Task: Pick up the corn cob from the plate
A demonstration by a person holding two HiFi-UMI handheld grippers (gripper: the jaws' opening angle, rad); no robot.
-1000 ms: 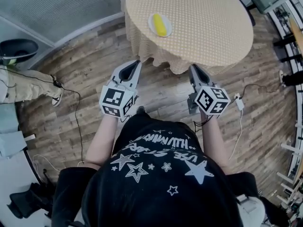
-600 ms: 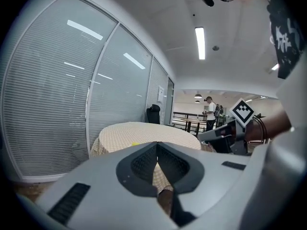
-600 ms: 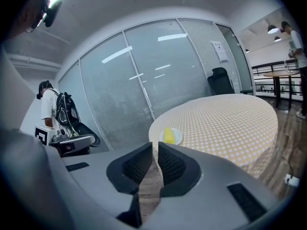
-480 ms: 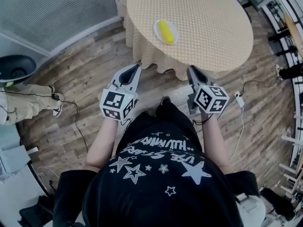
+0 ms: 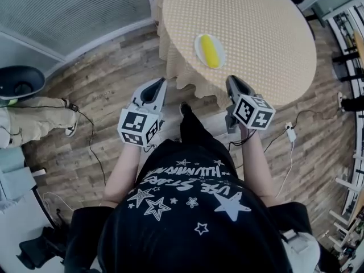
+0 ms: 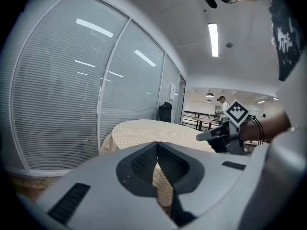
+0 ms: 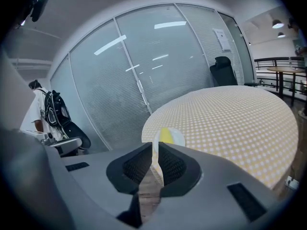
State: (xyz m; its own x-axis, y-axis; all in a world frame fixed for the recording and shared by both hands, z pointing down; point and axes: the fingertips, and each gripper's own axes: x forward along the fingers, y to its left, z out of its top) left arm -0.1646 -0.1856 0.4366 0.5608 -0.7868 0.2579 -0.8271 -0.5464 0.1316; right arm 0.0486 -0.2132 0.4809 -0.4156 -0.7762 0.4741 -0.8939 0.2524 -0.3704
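meanwhile, at the approach stage of the pick: seen from the head view, the corn cob [image 5: 210,50] lies lengthwise on a small white plate [image 5: 199,43] near the six o'clock edge of a round table [image 5: 267,21] draped in a checked cloth. the person stands just short of that edge on a wood floor [image 5: 108,90]. the left gripper [image 5: 158,84] and the right gripper [image 5: 232,82] are both held low, below the tabletop's rim and apart from the cob. the cob sits at about eleven o'clock from the right gripper and at one o'clock from the left.

from the left gripper view, its jaws are closed tip to tip on nothing, aimed at the cloth's hanging edge, with blinds behind glass [image 6: 72,90] at nine o'clock. no cob shows in this view.

from the right gripper view, the jaws are drawn together to a thin slit and empty. the cob [image 7: 165,135] and the plate [image 7: 178,138] sit just past the tips at twelve o'clock, well short of contact.

judged from this, nothing is grasped yet. the next move calls for the right gripper to rise over the table edge, spread its jaws wider than the cob, and settle across it.
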